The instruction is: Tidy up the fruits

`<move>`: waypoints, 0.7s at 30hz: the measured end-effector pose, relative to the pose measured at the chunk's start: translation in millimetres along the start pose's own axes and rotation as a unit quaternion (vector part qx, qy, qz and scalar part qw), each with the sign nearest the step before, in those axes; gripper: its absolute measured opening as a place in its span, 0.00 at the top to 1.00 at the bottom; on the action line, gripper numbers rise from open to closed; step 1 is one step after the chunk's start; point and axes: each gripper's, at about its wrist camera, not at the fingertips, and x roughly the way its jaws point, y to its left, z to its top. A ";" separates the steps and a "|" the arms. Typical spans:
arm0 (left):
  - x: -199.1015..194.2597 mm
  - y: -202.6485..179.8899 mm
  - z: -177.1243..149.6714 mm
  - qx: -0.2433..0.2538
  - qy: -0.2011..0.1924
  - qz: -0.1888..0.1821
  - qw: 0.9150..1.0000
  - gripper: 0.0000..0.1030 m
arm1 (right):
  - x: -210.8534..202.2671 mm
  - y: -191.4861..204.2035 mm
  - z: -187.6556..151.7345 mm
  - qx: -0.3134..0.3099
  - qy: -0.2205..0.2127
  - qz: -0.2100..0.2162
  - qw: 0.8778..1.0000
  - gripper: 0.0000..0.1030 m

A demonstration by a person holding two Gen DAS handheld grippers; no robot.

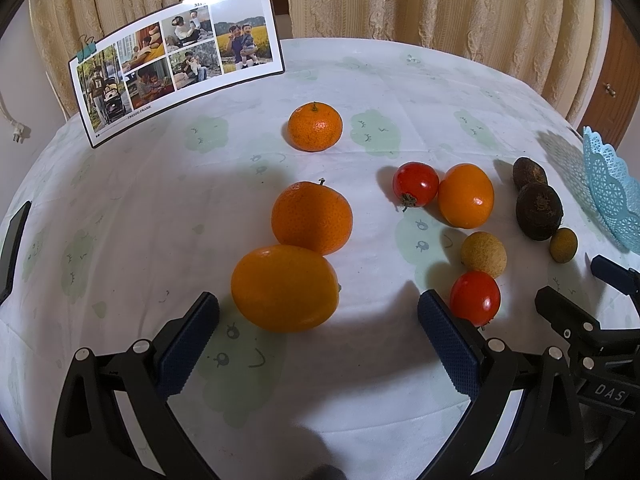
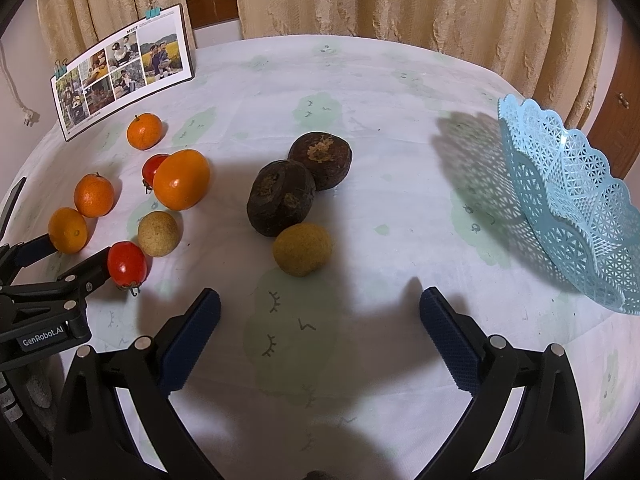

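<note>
Fruits lie loose on the white tablecloth (image 1: 360, 360). My left gripper (image 1: 318, 312) is open, with a smooth orange (image 1: 285, 288) just ahead between its fingertips and a mandarin (image 1: 312, 217) behind it. A red tomato (image 1: 475, 298) touches its right finger. My right gripper (image 2: 320, 308) is open and empty, with a tan round fruit (image 2: 303, 249) and two dark brown fruits (image 2: 281, 203) ahead of it. The pale blue lace basket (image 2: 576, 208) stands empty to the right. The left gripper also shows in the right wrist view (image 2: 74, 254).
Another mandarin (image 1: 315, 126), a tomato (image 1: 415, 185), an orange (image 1: 465, 195) and a tan fruit (image 1: 483, 254) lie mid-table. A clipped photo card (image 1: 176, 64) stands at the back left. Curtains hang behind. A dark device (image 1: 14, 240) sits at the left edge.
</note>
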 end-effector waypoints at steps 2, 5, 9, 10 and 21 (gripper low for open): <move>-0.3 -0.3 -0.3 0.001 0.001 -0.001 1.000 0.05 | 0.1 1.9 1.0 0.000 0.000 0.000 1.000 0.02; 0.2 1.5 -0.3 0.002 0.001 -0.003 1.000 0.05 | 0.2 1.4 1.4 0.000 0.000 -0.001 1.000 0.02; 0.6 2.6 1.4 0.006 0.002 -0.006 1.000 0.05 | 0.7 1.3 0.1 0.000 0.000 -0.001 1.000 0.02; 0.0 2.3 0.8 0.008 0.002 -0.007 1.000 0.05 | 0.7 1.3 0.0 0.000 0.000 -0.001 1.000 0.02; -17.6 24.5 -3.8 -0.003 -0.025 -0.021 0.999 0.05 | -20.8 -1.8 -5.0 -0.009 -0.041 0.012 0.999 0.02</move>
